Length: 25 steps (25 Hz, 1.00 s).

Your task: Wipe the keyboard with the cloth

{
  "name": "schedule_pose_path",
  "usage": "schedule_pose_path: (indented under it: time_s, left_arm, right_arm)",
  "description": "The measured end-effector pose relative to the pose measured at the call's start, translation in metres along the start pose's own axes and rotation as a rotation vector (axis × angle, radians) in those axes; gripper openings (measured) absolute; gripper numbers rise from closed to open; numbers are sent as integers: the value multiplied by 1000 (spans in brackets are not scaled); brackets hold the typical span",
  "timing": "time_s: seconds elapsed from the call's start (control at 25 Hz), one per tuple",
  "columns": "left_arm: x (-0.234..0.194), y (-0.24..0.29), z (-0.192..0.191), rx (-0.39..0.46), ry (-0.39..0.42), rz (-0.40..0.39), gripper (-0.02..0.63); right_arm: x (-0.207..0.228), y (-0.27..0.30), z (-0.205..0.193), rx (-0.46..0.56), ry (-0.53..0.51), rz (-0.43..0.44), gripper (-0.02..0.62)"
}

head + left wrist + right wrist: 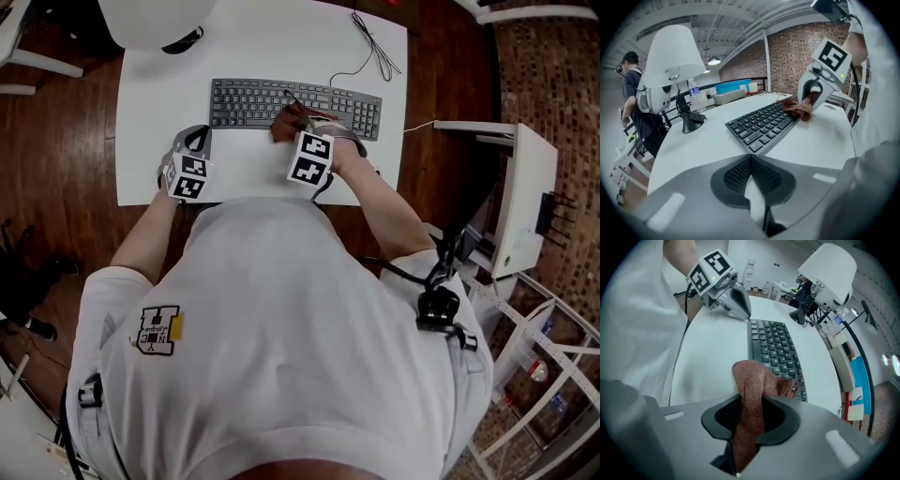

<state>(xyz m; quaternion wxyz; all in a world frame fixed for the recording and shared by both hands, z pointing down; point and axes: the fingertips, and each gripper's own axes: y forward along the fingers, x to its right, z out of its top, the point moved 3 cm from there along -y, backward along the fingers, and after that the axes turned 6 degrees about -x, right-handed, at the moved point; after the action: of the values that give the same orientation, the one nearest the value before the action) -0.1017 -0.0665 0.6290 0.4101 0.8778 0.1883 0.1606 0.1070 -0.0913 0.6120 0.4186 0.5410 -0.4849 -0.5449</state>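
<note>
Two hand-held grippers show in the head view, over a white bench [159, 84]. The right hand-held gripper [302, 127] is above the middle of the black keyboard [246, 101], which lies across the bench. A reddish-brown cloth [284, 127] at its tip rests on the keys. The left hand-held gripper [198, 139] is over bare bench just in front of the keyboard's left end. In the left gripper view its jaws are pressed together, with nothing between them. In the right gripper view the jaws pinch the cloth. It is a coarse woven fabric with a stitched hem, bunched in folds, and its free end lies on the keys.
</note>
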Motion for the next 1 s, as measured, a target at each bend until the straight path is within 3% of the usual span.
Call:
schedule_pose_path:
  time_s: [0.2,0.36,0.6,1.0]
  left_arm:
    - [1,-1,6,1,-4,-9,0]
    - [3,-7,8,1,-6,-15,0]
    - [2,-4,1,15,-10,-28,0]
    - [-1,-6,-3,33,5,-48,0]
  right_arm:
    - [87,-13,30,41,39,-117,91]
    - [121,-4,58,16,17,-135,91]
    - [89,11,69,3,-9,-74,89]
    - [-2,1,64,11,-30,14,89]
